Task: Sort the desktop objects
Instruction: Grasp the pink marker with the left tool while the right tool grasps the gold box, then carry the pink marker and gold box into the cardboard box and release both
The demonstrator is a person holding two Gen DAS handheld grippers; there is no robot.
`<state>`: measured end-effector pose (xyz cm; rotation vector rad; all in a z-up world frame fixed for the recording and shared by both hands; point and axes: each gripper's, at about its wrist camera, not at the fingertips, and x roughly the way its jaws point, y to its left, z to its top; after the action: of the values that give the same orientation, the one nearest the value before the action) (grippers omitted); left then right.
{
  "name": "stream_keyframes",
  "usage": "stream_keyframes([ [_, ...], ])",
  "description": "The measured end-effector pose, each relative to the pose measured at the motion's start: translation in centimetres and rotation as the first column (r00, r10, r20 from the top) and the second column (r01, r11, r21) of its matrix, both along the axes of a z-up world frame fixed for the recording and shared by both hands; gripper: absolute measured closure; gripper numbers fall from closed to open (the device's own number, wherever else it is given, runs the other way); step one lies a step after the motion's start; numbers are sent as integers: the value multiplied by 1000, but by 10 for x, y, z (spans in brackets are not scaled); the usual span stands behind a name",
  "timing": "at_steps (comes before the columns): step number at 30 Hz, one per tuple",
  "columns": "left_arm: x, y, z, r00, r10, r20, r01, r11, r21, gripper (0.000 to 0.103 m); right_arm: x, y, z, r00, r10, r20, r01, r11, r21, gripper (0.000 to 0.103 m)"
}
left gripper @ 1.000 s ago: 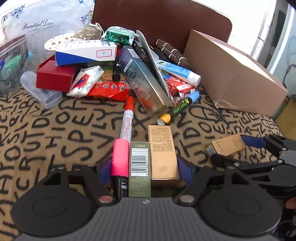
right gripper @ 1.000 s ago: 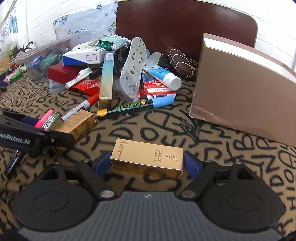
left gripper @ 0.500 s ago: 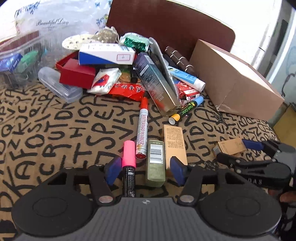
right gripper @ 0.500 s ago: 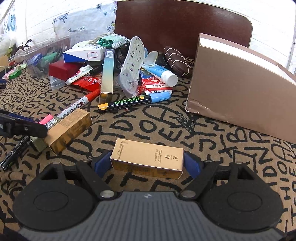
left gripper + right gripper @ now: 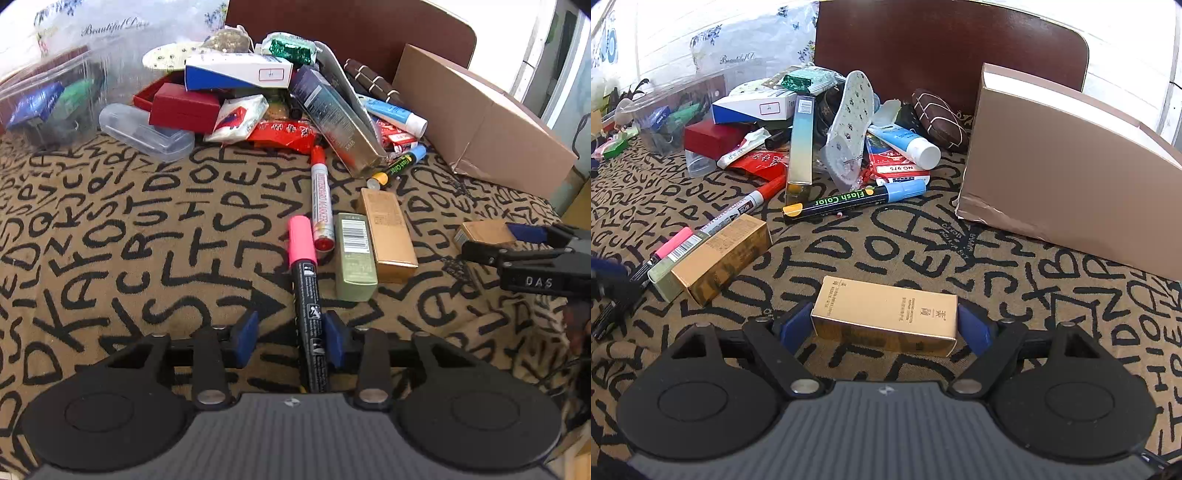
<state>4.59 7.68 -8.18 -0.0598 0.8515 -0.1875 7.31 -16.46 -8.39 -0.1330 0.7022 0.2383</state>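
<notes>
Clear plastic bin [image 5: 44,107] far left, holding blue and green items, too blurred to name. Near centre, left gripper [image 5: 291,334] closing around pink-capped black marker [image 5: 306,291], right pad touching, left pad apart: pick-up step, probably. Next: finish the squeeze, lift clear of green box [image 5: 354,258]. Right gripper [image 5: 886,328] wide, straddling gold box [image 5: 886,314]; grip uncertain. Cardboard box [image 5: 476,122] far right, contents hidden.

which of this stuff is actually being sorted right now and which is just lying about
In hand now:
- pink-capped black marker, between the closing jaws of the left gripper
- gold box, between the pads of the right gripper

Lying about:
- green box
- second gold box
- red whiteboard marker
- Flash Color marker
- cardboard box
</notes>
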Motion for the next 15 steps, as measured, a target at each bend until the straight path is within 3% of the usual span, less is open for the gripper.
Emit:
stream_keyframes([
  [5,7,-11,-1,1000,6,26,-8,999,39,62,2,2,-2,1000,-6,0,6,1000,-13,21],
  [7,6,-15,1,1000,-3,28,1,999,42,89,2,2,-2,1000,-6,1,6,1000,-13,21],
  [12,0,-12,8,1000,28,0,-28,1000,3,88,-2,0,-1,1000,-2,1,2,1000,7,22],
  [15,-9,-13,28,999,20,25,-19,999,-32,88,-9,-5,5,1000,2,3,-2,999,42,22],
])
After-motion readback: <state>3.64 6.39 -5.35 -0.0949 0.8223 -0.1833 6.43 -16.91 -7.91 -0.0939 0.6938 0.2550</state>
